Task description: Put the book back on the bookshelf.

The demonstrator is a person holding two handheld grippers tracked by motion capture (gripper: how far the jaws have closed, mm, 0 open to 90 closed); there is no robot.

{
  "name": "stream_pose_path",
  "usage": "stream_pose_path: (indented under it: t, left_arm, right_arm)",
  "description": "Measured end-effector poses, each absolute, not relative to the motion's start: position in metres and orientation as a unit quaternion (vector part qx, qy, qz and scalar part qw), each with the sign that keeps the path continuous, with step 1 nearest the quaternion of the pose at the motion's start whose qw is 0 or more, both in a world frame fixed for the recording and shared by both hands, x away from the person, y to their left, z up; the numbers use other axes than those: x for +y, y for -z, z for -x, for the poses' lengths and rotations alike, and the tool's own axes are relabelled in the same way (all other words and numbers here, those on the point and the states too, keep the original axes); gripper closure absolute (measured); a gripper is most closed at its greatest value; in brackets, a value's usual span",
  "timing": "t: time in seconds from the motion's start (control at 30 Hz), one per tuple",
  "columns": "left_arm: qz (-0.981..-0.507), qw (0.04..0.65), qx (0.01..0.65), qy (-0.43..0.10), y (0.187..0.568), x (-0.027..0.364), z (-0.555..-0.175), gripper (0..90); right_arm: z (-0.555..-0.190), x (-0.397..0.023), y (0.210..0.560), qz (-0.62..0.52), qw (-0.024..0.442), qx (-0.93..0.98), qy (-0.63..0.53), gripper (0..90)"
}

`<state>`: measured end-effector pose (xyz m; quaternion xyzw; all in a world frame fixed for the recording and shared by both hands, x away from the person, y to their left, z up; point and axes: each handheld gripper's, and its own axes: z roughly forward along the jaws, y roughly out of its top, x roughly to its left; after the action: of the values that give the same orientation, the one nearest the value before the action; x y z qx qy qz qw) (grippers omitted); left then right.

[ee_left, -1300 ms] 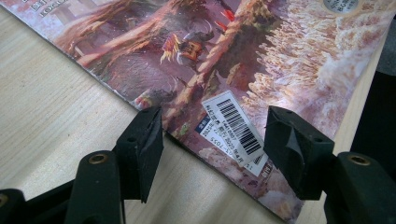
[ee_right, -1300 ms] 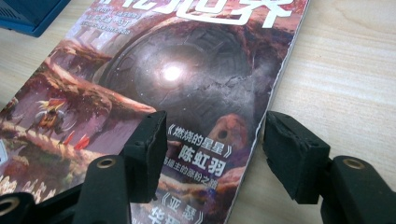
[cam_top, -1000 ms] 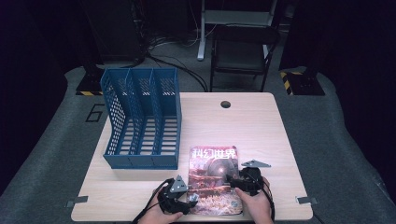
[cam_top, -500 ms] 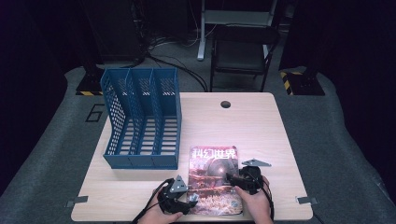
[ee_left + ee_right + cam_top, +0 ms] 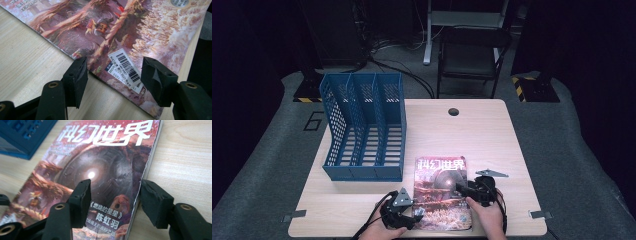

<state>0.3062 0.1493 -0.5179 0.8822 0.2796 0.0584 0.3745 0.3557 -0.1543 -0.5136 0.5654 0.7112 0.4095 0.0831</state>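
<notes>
The magazine (image 5: 442,192) lies flat on the near part of the table (image 5: 482,135), its upper left corner close to the blue file rack (image 5: 364,127), whose three slots stand empty. In the high view the left gripper (image 5: 414,216) sits at the magazine's near left corner and the right gripper (image 5: 460,187) at its right edge, each held in one of the person's hands.

In the left gripper view the jaws stand apart over the cover's lower corner, one over the bare wood at the spine side, the other past the barcode label (image 5: 125,70); the pads press on nothing.

In the right gripper view the jaws straddle the magazine's right edge, one over the cover picture, the other over the table. They have just been closing a little, yet a clear gap shows on both sides, so nothing is gripped.

As I judge it, the work is at its start: the magazine is not yet lifted, and taking hold, raising it and, probably, filing it in the rack all remain.
</notes>
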Motion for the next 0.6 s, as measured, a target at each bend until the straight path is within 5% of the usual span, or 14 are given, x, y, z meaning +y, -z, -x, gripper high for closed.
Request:
stream_pose_path:
  t: [0.6]
  left_arm:
    - [-0.882,0.375,0.28,-0.062,0.518,0.15,-0.306,38.9]
  right_arm:
    - [-0.347,-0.152,0.489,-0.535,0.071,0.696,-0.474,49.3]
